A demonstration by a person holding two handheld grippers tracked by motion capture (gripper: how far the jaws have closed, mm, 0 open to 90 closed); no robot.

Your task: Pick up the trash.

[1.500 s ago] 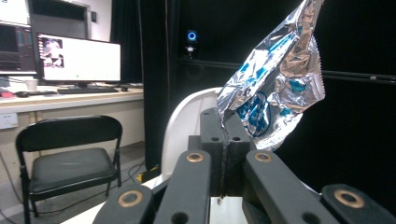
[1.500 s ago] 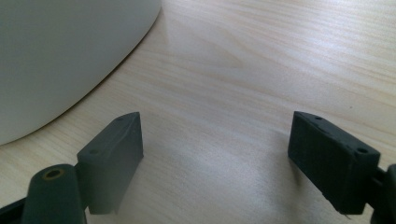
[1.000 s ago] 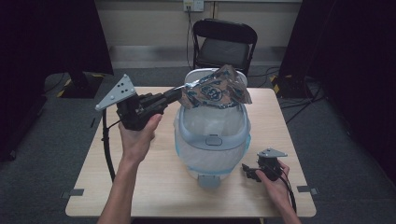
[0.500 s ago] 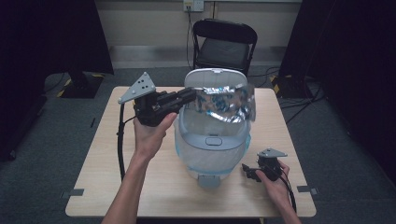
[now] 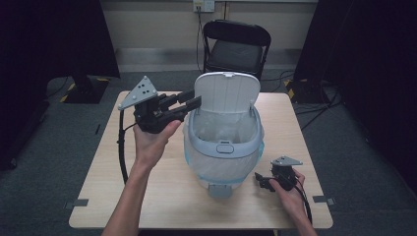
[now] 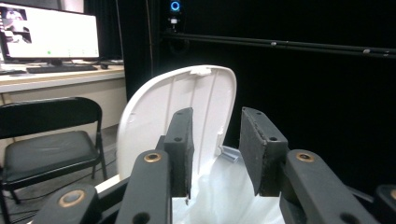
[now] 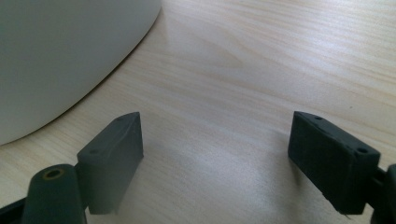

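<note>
Left gripper (image 5: 191, 102) sits in my left hand (image 5: 153, 140) over the left part of the table (image 5: 105, 196), raised above the wood with its 2 jaws pointing to the right at the bin's rim. Its jaws have just been opening and now stand parted with nothing between them; in the left gripper view I see the 2 black pads (image 6: 182, 149) with a clear gap, and past them the white lid and the pale liner. Its grey 3-cornered plate (image 5: 138, 92) tilts up at the back, and its black cable (image 5: 121, 152) loops down past my forearm.

At the middle of the table stands the bin (image 5: 223, 147), pale blue-grey, with a small latch tab (image 5: 224, 146) on its front rim. Its white lid (image 5: 226, 93) is up and nearly upright at the far side. A clear plastic liner (image 5: 221, 129) lines the inside and folds over the rim. I can see crumpled, shiny material low in the bin, but I cannot tell what it is.

Behind the table is a black folding chair (image 5: 236, 46).

Right gripper (image 5: 259, 181) rests low at the near right of the table in my right hand (image 5: 289, 191), just beside the bin's base, jaws pointing left toward it. In the right gripper view its pads (image 7: 114, 154) are spread wide over bare wood, pinching nothing, the bin's pale wall at the upper left.
</note>
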